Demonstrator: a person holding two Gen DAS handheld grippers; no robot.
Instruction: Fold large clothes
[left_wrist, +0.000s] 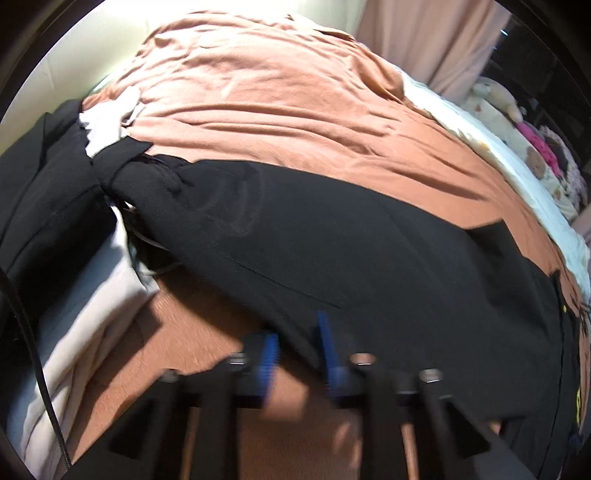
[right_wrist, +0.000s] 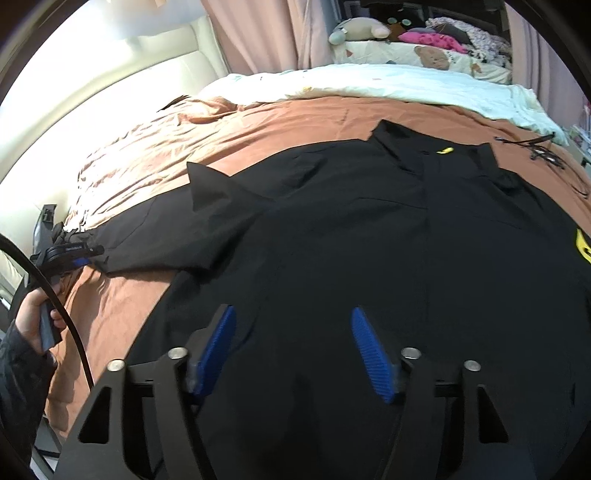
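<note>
A large black jacket (right_wrist: 351, 229) lies spread flat on the orange-brown bed sheet (right_wrist: 155, 147), its collar with a small yellow tag (right_wrist: 445, 150) at the far side. One sleeve (right_wrist: 147, 236) stretches out to the left. In the right wrist view my left gripper (right_wrist: 86, 258), held by a hand (right_wrist: 33, 314), pinches that sleeve's end. In the blurred left wrist view the left gripper (left_wrist: 297, 326) has the black cloth's edge (left_wrist: 295, 295) between its blue pads. My right gripper (right_wrist: 291, 312) hovers open over the jacket's near body, the cloth lying flat under its pads.
Dark clothes (left_wrist: 37, 184) and pale folded cloth (left_wrist: 92, 295) lie at the sheet's left edge. A white quilt (right_wrist: 369, 85), plush toys (right_wrist: 362, 29) and a pink curtain (right_wrist: 258, 37) are at the far side. A black cable (right_wrist: 70, 325) hangs near the hand; a thin cord (right_wrist: 543, 147) lies by the collar.
</note>
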